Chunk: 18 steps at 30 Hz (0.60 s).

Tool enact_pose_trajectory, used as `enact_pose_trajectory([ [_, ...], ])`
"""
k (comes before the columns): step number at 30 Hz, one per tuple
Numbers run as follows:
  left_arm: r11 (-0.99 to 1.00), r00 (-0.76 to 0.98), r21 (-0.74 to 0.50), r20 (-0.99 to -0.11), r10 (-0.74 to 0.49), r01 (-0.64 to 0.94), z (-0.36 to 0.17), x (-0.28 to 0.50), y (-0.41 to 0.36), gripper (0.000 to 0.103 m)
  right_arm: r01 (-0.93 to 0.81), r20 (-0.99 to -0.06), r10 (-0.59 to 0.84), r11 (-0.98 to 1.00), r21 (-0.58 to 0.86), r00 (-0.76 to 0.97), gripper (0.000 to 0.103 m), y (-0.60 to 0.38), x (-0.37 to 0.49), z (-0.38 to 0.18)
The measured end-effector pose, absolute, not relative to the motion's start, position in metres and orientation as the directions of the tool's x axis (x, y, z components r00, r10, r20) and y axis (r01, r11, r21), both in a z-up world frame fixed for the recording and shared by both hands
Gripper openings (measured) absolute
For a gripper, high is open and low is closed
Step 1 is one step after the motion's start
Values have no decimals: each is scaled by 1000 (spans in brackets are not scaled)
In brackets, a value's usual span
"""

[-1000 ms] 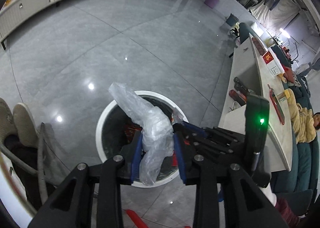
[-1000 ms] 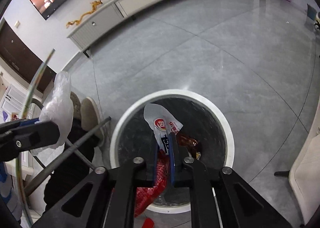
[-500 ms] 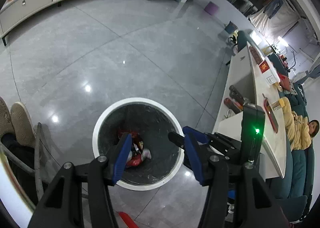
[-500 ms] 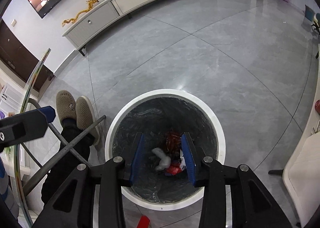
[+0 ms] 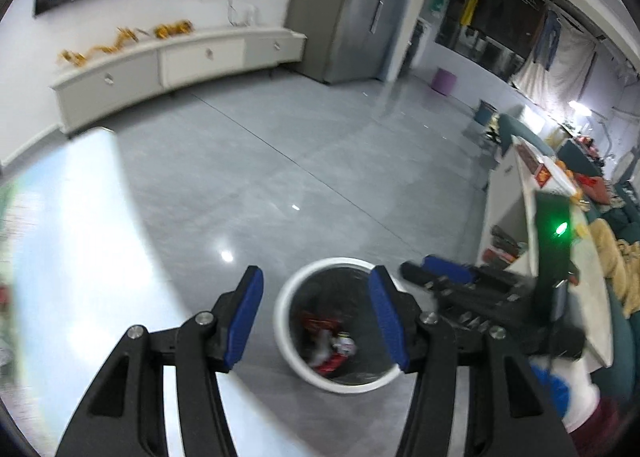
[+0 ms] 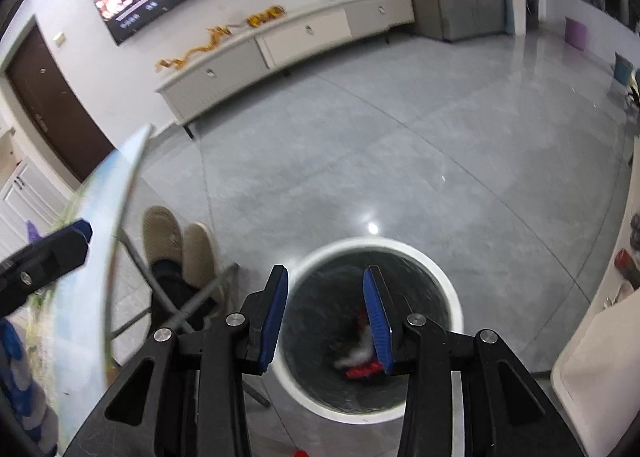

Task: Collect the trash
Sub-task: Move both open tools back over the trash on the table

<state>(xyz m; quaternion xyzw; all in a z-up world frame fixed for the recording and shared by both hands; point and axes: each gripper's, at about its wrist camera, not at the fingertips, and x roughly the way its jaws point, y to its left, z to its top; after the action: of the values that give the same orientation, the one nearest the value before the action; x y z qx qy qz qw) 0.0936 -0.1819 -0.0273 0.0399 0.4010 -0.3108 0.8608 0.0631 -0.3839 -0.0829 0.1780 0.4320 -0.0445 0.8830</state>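
A white-rimmed round trash bin (image 5: 285, 299) (image 6: 451, 299) with a dark liner stands on the grey floor below both grippers. Red and white wrappers (image 5: 331, 347) (image 6: 362, 363) lie at its bottom, blurred. My left gripper (image 5: 316, 319) hangs open above the bin's left side with nothing between its blue pads. My right gripper (image 6: 325, 315) is also open and empty over the bin. In the left wrist view the right gripper (image 5: 428, 272) shows just right of the bin. One left-gripper finger (image 6: 60, 251) shows at the left edge of the right wrist view.
A round glass table (image 6: 116, 225) (image 5: 80, 257) reaches in from the left, with a person's beige shoes (image 6: 176, 237) beneath it. A white counter (image 5: 516, 217) with clutter stands to the right. A low white cabinet (image 6: 304, 41) lines the far wall. A small red thing (image 6: 298, 453) lies on the floor near the bin.
The left gripper let go of the clear plastic bag and the right let go of the wrapper; both now lie in the bin. Both grippers opened and rose away from the bin.
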Motion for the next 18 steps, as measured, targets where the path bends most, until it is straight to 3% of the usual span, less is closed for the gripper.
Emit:
enact_pose_trajectory([
  [18, 983, 770, -107, -612, -183, 148, 12, 51, 79, 53, -90, -645, 247, 960, 266, 724, 39, -221, 69, 15],
])
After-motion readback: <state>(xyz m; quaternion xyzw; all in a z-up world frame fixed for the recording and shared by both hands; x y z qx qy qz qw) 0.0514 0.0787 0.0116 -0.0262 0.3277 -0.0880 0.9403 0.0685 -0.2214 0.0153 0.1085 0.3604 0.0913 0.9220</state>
